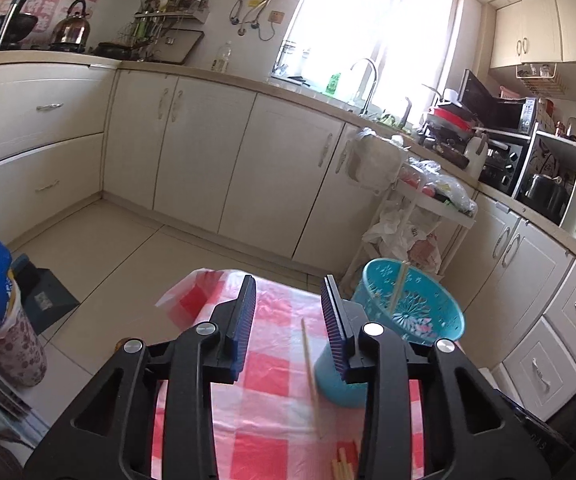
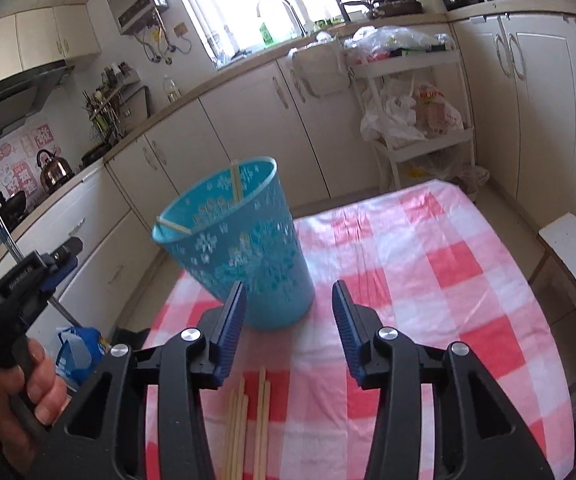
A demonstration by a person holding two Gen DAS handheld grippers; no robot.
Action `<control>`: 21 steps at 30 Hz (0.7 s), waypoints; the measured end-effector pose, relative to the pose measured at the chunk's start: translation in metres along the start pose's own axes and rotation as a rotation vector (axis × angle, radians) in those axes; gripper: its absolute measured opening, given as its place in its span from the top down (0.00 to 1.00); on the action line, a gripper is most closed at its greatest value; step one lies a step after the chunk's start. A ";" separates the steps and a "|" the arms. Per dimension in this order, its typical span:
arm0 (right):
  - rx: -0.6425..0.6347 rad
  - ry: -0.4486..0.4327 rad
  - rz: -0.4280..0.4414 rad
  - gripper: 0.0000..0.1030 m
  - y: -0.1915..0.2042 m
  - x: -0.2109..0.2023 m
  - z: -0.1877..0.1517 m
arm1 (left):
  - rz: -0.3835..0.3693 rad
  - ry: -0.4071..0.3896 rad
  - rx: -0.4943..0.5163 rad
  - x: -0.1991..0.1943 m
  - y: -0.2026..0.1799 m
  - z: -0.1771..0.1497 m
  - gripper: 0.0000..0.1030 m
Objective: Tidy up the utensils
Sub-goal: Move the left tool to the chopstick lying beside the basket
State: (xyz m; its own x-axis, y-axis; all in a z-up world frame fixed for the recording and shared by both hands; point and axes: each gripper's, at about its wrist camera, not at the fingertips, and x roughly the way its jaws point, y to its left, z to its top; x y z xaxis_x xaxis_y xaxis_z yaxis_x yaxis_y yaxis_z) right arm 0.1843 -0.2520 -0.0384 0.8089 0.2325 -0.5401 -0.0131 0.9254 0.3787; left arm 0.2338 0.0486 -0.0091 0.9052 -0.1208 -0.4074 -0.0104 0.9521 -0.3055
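Your left gripper (image 1: 288, 312) has its jaws apart, and nothing is pinched in them. A single chopstick (image 1: 311, 376) lies on the checked cloth (image 1: 272, 400) of the tabletop, and you see it through the gap. It is loose, not held.

Your right gripper (image 2: 288, 312) also has its jaws apart and holds nothing. A bunch of chopsticks (image 2: 248, 420) lies flat on the cloth just below it, close to you. They look like the ones waiting to be picked up.

The blue basket (image 2: 244, 252) stands on the tabletop, leaning a bit in the view. Two chopsticks (image 2: 235, 182) already rest inside it, tips poking up against the rim. The basket is likely where the sticks should go, since it holds them standing up together.

Your left hand (image 2: 28, 392) shows at the edge of the right view, wrapped around the handle of its gripper.

There is writing on that gripper's side and on pink wall stickers, but it is too blurry to read.
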 end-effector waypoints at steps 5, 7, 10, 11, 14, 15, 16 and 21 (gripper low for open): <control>-0.050 0.147 -0.021 0.57 0.001 0.021 -0.035 | 0.034 0.219 0.086 0.046 -0.006 -0.025 0.68; -0.079 0.204 -0.024 0.57 0.005 0.032 -0.044 | 0.025 0.309 0.142 0.070 -0.019 -0.039 0.68; -0.121 0.244 -0.021 0.57 0.013 0.039 -0.053 | 0.003 0.376 0.189 0.090 -0.035 -0.059 0.68; -0.139 0.253 -0.023 0.57 0.016 0.041 -0.055 | 0.004 0.393 0.210 0.096 -0.039 -0.066 0.68; -0.149 0.273 -0.016 0.57 0.020 0.044 -0.063 | 0.018 0.441 0.252 0.115 -0.046 -0.081 0.68; -0.146 0.277 -0.015 0.57 0.020 0.044 -0.065 | 0.024 0.452 0.264 0.120 -0.048 -0.084 0.68; -0.144 0.279 -0.014 0.57 0.020 0.043 -0.065 | 0.032 0.466 0.283 0.124 -0.049 -0.089 0.68; -0.146 0.292 -0.014 0.57 0.017 0.041 -0.069 | 0.037 0.480 0.307 0.128 -0.049 -0.094 0.68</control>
State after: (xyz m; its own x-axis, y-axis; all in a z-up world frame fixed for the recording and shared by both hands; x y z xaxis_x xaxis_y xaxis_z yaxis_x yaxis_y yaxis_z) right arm 0.1769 -0.2059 -0.1057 0.6070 0.2757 -0.7453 -0.1045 0.9574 0.2691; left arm 0.3104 -0.0400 -0.1278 0.6112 -0.1315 -0.7805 0.1504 0.9874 -0.0487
